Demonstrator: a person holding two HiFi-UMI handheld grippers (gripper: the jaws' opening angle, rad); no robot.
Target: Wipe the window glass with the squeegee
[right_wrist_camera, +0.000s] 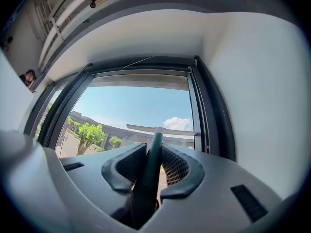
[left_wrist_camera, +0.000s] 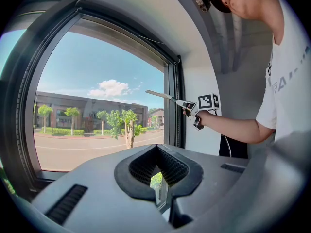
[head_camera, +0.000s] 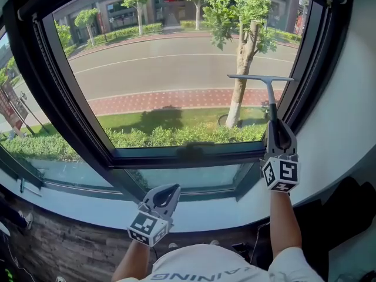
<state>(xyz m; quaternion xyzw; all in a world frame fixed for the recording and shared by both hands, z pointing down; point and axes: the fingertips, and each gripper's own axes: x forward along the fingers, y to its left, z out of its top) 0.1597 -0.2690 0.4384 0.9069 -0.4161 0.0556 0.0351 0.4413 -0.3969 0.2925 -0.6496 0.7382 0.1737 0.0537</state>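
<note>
Head view shows the right tongs raised in front of the window, clamped on the dark handle of the squeegee. The handle runs straight up out of the tongs, so the blade sits crosswise at the top, level and facing the window glass. Holding it by the lower end of the handle gives the person reach up the pane and lets the whole blade edge lie flat rather than one corner.

The blade is at the right side of the pane, about halfway up and just beside the dark frame. That position suits starting a stroke at the edge and working away from it. No view settles whether the rubber edge is pressed on the glass or just short of it. In the right gripper view the two pads close on either side of the handle, with the blade crossing above them against the sky.

The left tongs hang low, near the pale sill and well apart from the squeegee. Their jaws are slightly parted with nothing between them, only greenery showing through the gap. They appear to be parked out of the way, since the wiping needs one hand.
</note>
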